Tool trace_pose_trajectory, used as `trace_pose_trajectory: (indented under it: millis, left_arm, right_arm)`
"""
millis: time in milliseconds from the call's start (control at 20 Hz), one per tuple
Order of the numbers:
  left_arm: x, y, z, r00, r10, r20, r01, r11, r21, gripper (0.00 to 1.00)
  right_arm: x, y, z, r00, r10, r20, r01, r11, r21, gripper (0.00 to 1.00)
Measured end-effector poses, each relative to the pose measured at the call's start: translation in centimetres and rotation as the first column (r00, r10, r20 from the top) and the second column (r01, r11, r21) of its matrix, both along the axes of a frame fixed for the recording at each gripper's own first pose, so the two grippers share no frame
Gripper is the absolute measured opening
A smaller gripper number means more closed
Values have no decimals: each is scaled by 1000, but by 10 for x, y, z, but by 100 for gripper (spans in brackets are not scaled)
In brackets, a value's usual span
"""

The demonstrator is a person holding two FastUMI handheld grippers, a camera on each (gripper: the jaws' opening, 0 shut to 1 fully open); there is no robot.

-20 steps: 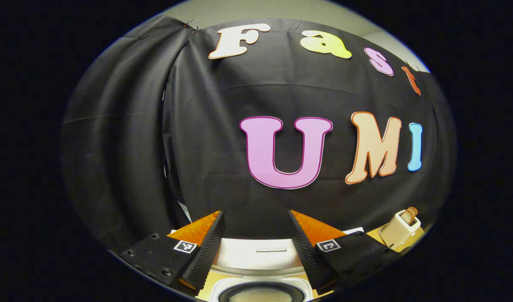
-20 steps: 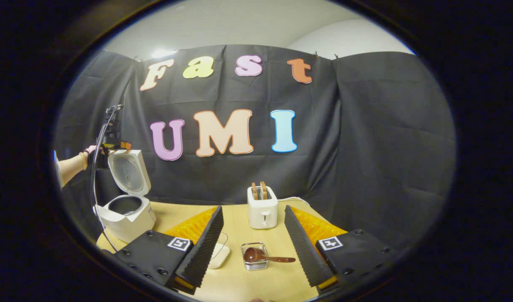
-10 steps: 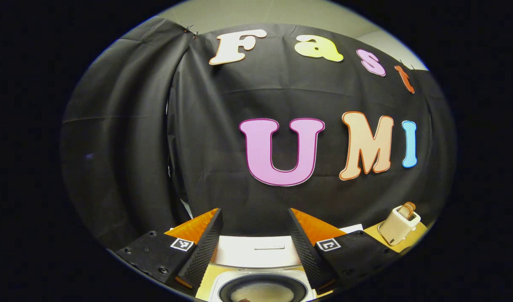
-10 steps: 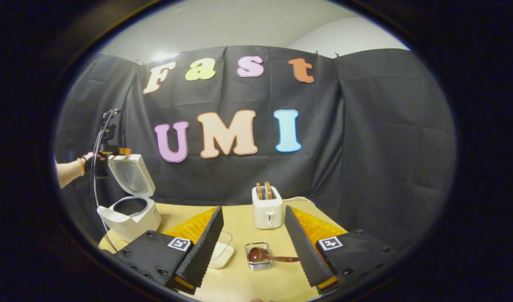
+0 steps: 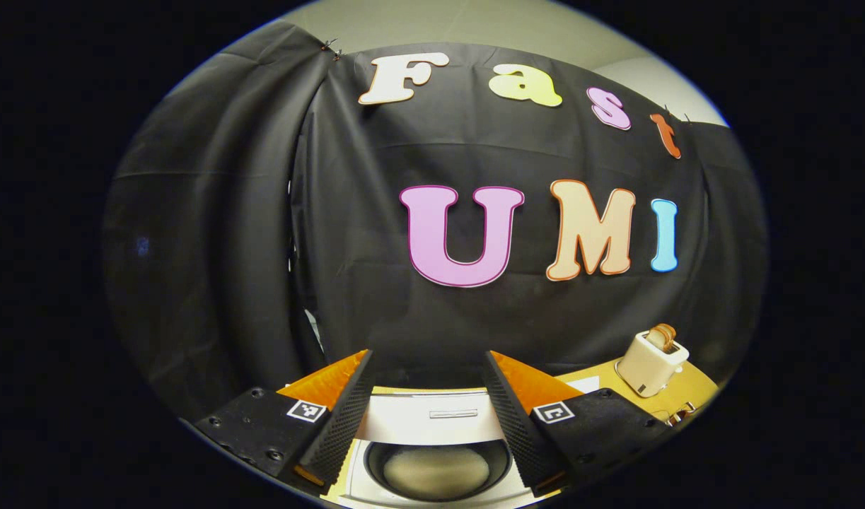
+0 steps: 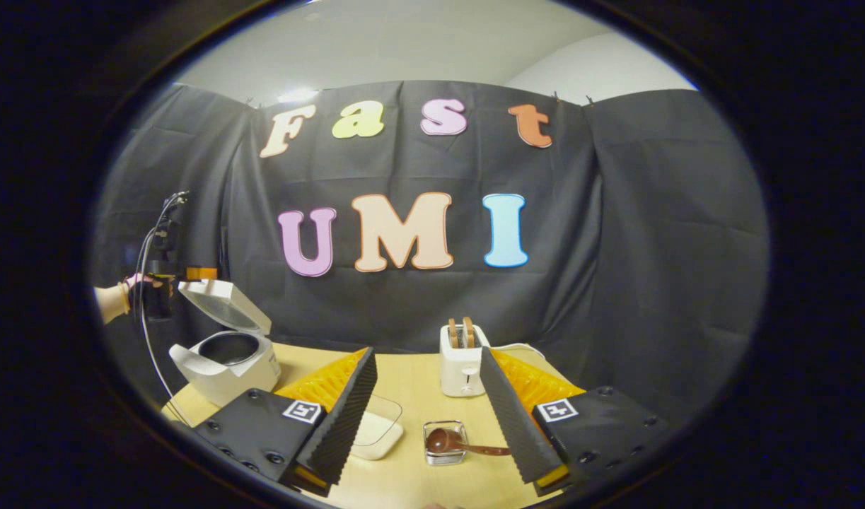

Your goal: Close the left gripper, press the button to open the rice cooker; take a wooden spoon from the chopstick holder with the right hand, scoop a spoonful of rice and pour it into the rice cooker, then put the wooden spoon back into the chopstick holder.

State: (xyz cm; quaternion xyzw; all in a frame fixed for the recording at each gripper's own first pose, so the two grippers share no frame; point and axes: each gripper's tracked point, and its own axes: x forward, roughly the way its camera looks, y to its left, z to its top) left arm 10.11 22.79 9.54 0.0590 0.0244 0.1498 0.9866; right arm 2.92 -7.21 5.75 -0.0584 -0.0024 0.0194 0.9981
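Note:
In the left gripper view, my left gripper (image 5: 427,360) is open above the white rice cooker. The cooker's raised lid (image 5: 428,417) lies between the fingers, and the inner pot (image 5: 436,470) below holds pale rice. The right gripper view shows the cooker (image 6: 227,360) at the left, its lid (image 6: 223,311) tilted half down. A hand (image 6: 110,300) holds the left gripper (image 6: 192,273) at the lid's top edge. My right gripper (image 6: 426,353) is open and holds nothing. Below it, the wooden spoon (image 6: 450,442) rests in the small clear holder (image 6: 443,452).
A white toaster (image 6: 462,364) with two slices stands at the back of the wooden table (image 6: 418,481); it also appears in the left gripper view as toaster (image 5: 648,362). A shallow white dish (image 6: 375,428) lies left of the holder. A cable (image 6: 149,332) hangs by the cooker.
The cooker lid has swung from upright to half down, and the left gripper has come down with it. The right gripper's view has shifted slightly; both grippers stay open.

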Motion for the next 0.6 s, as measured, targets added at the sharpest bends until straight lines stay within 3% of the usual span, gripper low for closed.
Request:
trace_pose_trajectory:
  millis: [600]
  left_arm:
    - [-55, -4, -91, 997, -2, -78, 1, 1000, -6, 90]
  right_arm:
    - [19, 36, 0, 998, 70, -4, -70, 997, -17, 92]
